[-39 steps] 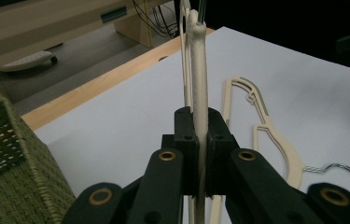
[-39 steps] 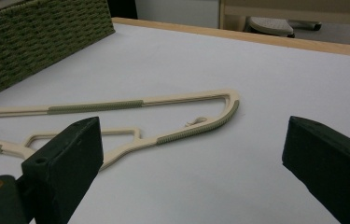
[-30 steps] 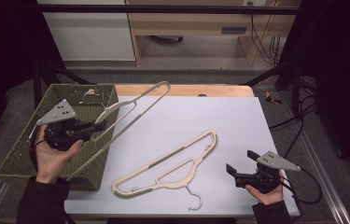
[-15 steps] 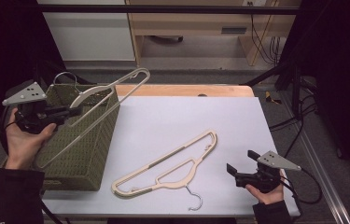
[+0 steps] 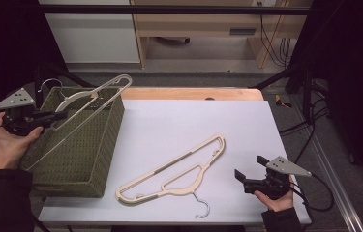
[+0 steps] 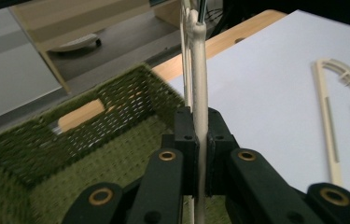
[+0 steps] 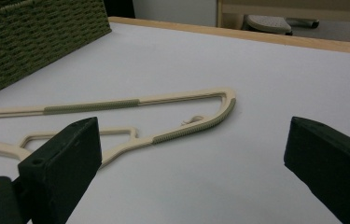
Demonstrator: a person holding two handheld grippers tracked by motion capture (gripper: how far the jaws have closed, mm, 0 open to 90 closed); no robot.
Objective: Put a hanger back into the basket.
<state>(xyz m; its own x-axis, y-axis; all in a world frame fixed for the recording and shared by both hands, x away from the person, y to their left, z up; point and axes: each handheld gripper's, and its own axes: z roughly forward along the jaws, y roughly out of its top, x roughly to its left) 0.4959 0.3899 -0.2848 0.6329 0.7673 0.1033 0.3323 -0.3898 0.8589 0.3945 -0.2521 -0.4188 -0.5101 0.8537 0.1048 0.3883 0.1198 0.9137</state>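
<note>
Carried leftward since the earlier frames: held hanger (image 5: 84, 104), now over the basket (image 5: 80, 159) rather than across its right wall and the worktop (image 5: 179, 125). Same place as before: right claw (image 5: 248, 170).

White worktop, wooden strip along the far edge. Green woven basket at the left end, rectangular, long axis running away from the person, handle slot in the far wall.

Held hanger: cream plastic, tilted, one end raised beyond the far right corner of the basket, metal hook above the far wall, lower bar slanting down toward the near left side. Clamped at one arm by the left claw (image 5: 55, 116); in the left gripper view, both pads pressed flat against the cream bar (image 6: 199, 116), which runs upright between them, basket interior below.

Second hanger (image 5: 174, 169): same cream type, flat on the worktop, near the front edge, well apart from the basket, lying diagonally, metal hook toward the person. Grey ribbed strips on its arms in the right gripper view (image 7: 116, 119).

Right claw: at the near right corner of the worktop, low, held in the right hand (image 5: 276, 198), jaws wide apart and empty, pointed toward the flat hanger, not touching it.

Left hand (image 5: 9, 145): outside the left wall of the basket, wrapped around the gripper body.
</note>
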